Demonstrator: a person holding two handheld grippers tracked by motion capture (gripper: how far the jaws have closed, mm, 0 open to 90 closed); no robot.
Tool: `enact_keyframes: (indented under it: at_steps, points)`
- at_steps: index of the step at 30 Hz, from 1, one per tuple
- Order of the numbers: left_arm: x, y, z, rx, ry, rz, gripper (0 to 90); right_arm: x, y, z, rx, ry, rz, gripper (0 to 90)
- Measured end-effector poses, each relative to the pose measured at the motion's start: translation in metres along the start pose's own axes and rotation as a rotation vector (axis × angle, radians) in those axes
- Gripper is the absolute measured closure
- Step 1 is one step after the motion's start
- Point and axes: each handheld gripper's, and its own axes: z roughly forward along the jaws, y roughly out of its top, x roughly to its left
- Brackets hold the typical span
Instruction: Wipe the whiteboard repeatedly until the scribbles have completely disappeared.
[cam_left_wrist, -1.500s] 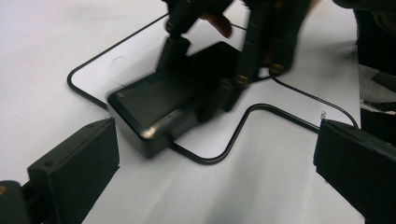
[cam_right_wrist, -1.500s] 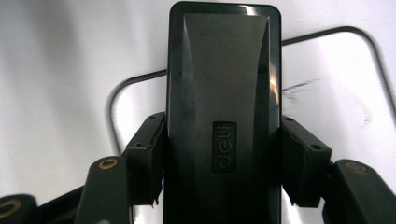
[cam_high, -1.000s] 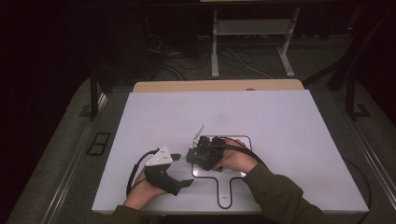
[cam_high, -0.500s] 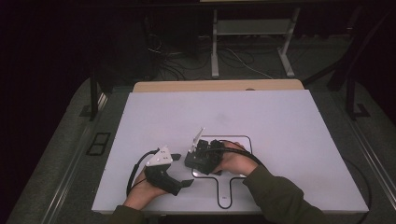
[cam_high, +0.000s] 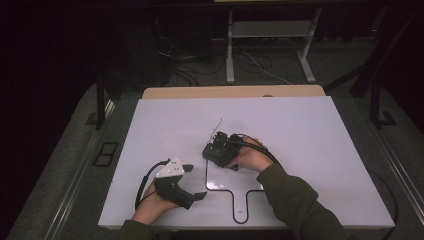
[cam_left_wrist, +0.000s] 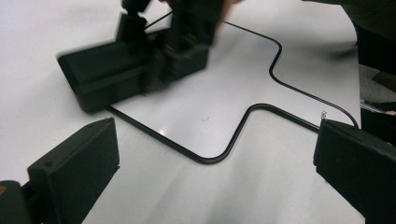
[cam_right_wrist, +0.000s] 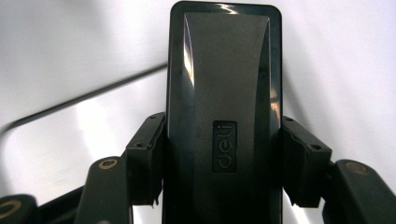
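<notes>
Glossy black case (cam_right_wrist: 224, 116), perhaps plastic

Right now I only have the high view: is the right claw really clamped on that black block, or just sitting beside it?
Observer: Clamped. In the right gripper view the right claw has a pad pressed on each long side of the black block.
Operator: Any marking on it?
Observer: Its top face carries a label reading "deli", level with the pads.
Operator: And the left claw?
Observer: The left gripper view shows the left claw wide open. Between its jaws there is nothing but white table and a curve of the black outline.
</notes>
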Motion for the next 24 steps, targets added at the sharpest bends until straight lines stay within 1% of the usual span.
enact_keyframes:
  at_steps: [1, 2, 4, 5, 6, 7, 8, 9, 11, 12, 14, 15, 16, 18, 21, 22, 24]
  points:
    - [0.0, 0.0, 0.0, -0.001, 0.0, 0.002, 0.0, -0.006, 0.0, 0.001, 0.002, -0.014, 0.016, 38.6]
    - [0.0, 0.0, 0.0, -0.001, 0.0, 0.002, 0.0, -0.012, 0.0, 0.001, 0.003, -0.008, 0.036, 38.5]
    - [0.0, 0.0, 0.0, -0.005, -0.001, 0.001, 0.0, -0.015, 0.0, 0.001, -0.004, 0.031, 0.056, 38.3]
    - [0.001, 0.0, 0.0, -0.004, -0.001, 0.002, 0.0, -0.015, 0.0, 0.001, -0.005, 0.031, 0.057, 38.2]
    - [0.001, 0.0, 0.0, -0.004, 0.0, 0.0, 0.0, -0.014, 0.0, 0.001, -0.004, 0.031, 0.054, 38.1]
    - [0.001, 0.0, 0.0, -0.004, 0.0, 0.0, 0.0, -0.014, 0.0, 0.002, -0.004, 0.024, 0.039, 38.1]
    - [0.001, 0.0, 0.0, -0.004, 0.0, 0.0, 0.0, -0.014, 0.0, 0.002, -0.012, 0.032, 0.036, 38.0]
    - [0.0, 0.0, 0.0, -0.004, 0.0, 0.001, 0.0, -0.013, 0.0, 0.002, -0.012, 0.044, 0.043, 37.9]
    - [0.0, 0.0, 0.0, -0.004, 0.0, 0.001, 0.0, -0.012, 0.0, 0.0, -0.014, 0.045, 0.038, 37.9]
    - [0.0, 0.0, 0.0, -0.004, 0.0, 0.001, 0.0, -0.011, 0.0, 0.0, -0.021, 0.045, 0.025, 37.9]
    - [0.0, 0.0, -0.001, -0.003, 0.001, 0.001, 0.0, -0.01, 0.0, -0.003, -0.026, 0.039, 0.026, 38.1]
    - [0.001, 0.0, -0.001, -0.003, 0.001, 0.002, 0.0, -0.009, 0.0, -0.005, -0.036, 0.048, 0.028, 38.4]
    - [0.001, 0.0, -0.001, -0.003, 0.001, 0.002, 0.0, -0.01, 0.0, -0.005, -0.033, 0.043, 0.021, 38.4]
    - [0.0, 0.0, -0.001, -0.003, 0.001, 0.002, 0.0, -0.01, 0.0, -0.006, -0.029, 0.05, 0.03, 38.6]
    - [0.001, 0.0, 0.0, -0.004, 0.003, 0.005, 0.0, -0.005, 0.0, -0.007, -0.012, 0.057, 0.007, 38.8]
    - [0.001, 0.0, 0.0, -0.003, 0.003, 0.006, 0.0, -0.002, 0.0, -0.008, -0.008, 0.056, -0.011, 38.8]
    - [0.001, 0.0, 0.0, -0.003, 0.003, 0.006, 0.0, 0.007, 0.001, -0.009, -0.002, 0.059, -0.037, 38.9]
